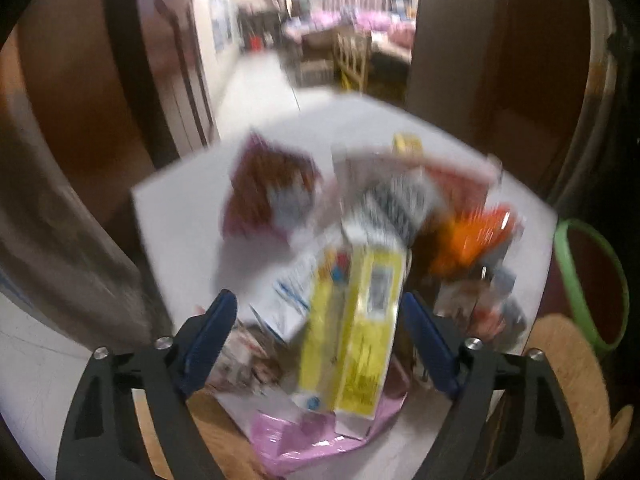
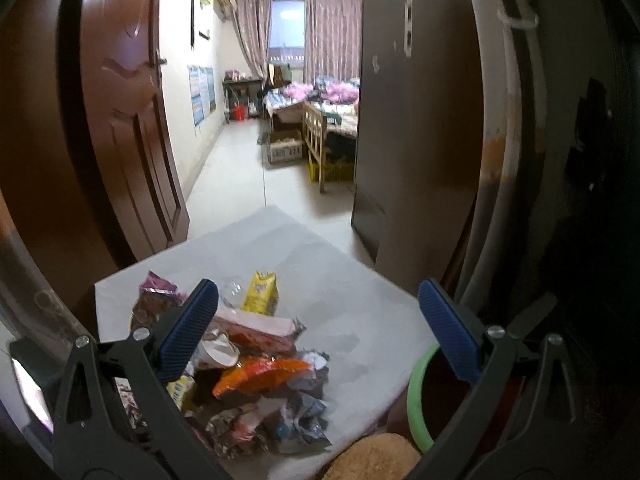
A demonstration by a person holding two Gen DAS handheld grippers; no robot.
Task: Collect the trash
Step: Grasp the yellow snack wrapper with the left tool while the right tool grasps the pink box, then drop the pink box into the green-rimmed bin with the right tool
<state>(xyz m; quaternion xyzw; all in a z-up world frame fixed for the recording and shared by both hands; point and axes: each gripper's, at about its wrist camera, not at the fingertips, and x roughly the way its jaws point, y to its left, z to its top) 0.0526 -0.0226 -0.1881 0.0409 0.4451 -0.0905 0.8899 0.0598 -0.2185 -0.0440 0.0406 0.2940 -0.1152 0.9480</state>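
Note:
A pile of trash (image 2: 260, 380) lies on a white table (image 2: 340, 280): an orange wrapper (image 2: 260, 376), a red-brown packet (image 2: 154, 300), a yellow packet (image 2: 262, 292) and crumpled papers. In the blurred left wrist view my left gripper (image 1: 320, 340) is down in the pile, jaws apart, with a yellow carton (image 1: 360, 312) standing between the blue pads (image 1: 212, 340). The right pad is close beside the carton and the left pad is apart from it. A pink bag (image 1: 304, 440) lies under the carton. My right gripper (image 2: 320, 328) hangs wide open above the table, holding nothing.
A green-rimmed bin (image 2: 420, 400) stands at the table's right edge, with a tan round cushion (image 2: 376, 456) in front of it. A brown door (image 2: 132, 120) is on the left and a dark cabinet (image 2: 416, 120) on the right. Beyond them a bedroom floor opens up.

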